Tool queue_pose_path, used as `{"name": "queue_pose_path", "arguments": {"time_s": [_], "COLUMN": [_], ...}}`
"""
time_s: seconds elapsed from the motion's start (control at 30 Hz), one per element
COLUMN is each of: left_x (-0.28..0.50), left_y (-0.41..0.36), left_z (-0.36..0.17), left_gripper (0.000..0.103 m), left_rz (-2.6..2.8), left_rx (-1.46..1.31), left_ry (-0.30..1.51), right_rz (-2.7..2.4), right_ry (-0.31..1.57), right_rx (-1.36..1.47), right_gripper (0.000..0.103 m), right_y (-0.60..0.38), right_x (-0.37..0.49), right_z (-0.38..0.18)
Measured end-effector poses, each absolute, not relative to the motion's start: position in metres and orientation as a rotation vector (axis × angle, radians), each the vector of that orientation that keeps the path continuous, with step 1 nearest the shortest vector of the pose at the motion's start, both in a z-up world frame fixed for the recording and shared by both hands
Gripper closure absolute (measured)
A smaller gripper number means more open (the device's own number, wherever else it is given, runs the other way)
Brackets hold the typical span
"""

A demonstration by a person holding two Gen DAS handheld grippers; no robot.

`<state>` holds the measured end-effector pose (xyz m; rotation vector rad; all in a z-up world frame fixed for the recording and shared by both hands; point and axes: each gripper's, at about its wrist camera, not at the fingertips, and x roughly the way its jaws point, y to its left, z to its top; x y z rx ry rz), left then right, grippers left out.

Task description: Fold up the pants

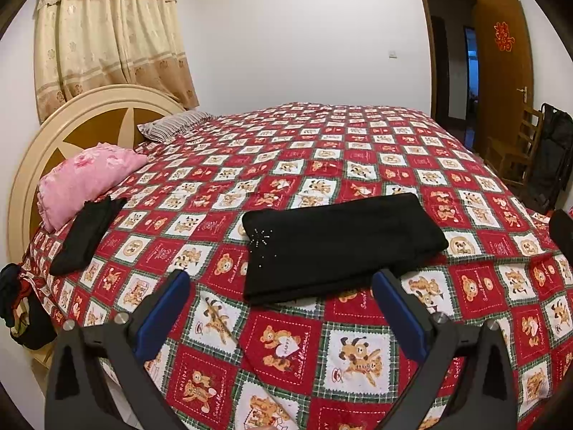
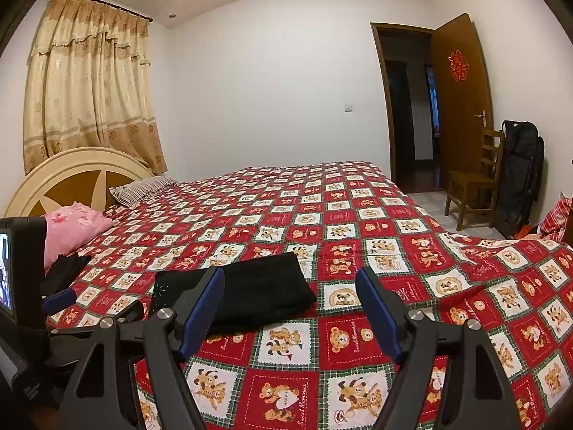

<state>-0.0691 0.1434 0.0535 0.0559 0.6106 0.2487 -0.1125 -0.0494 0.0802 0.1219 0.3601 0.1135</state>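
- Black pants folded into a flat rectangle, lying on the bed near its close edge, squarely ahead of the left claw; sparkly stitching facing up at the left end.
- Looks like the folding is done, or nearly: layers stacked evenly, no leg trailing out, edges roughly parallel to the quilt's checks.
- Left claw spread wide, blue pads apart and empty, hanging just short of the near edge of the pants without touching; probably parked there for one more tuck or a smoothing pass.
- Right claw likewise spread wide and empty, hovering above the quilt; pants partly behind its left pad, off to the left of its centre line.
- A second dark garment lying lengthwise by the pink pillow, well apart from the folded pants; likely set aside there to keep the folding area free.
- Striped pillow further back against the headboard.
- Open room: wide stretch of quilt beyond and to the right of the pants, nothing on it; near edge of the bed close below both claws, so little slack for pulling the pants toward the person.
- Chair and black bag by the door, far from any reach.
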Motion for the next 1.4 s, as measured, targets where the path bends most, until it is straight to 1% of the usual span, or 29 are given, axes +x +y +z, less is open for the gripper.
{"name": "queue_pose_path", "arguments": {"time_s": [1.1,1.4], "left_x": [-0.066,-0.059], "left_y": [0.146,0.15], "left_z": [0.044,0.041], "left_gripper": [0.0,0.0], "left_rz": [0.233,0.173], "left_rx": [0.057,0.007], "left_ry": [0.643,0.679], "right_rz": [0.097,0.093], "right_ry": [0.354,0.359], "right_rx": [0.131,0.134], "right_gripper": [0.026,0.026], "right_y": [-0.052,-0.052], "right_x": [-0.113,-0.113], "right_z": [0.079,0.079]}}
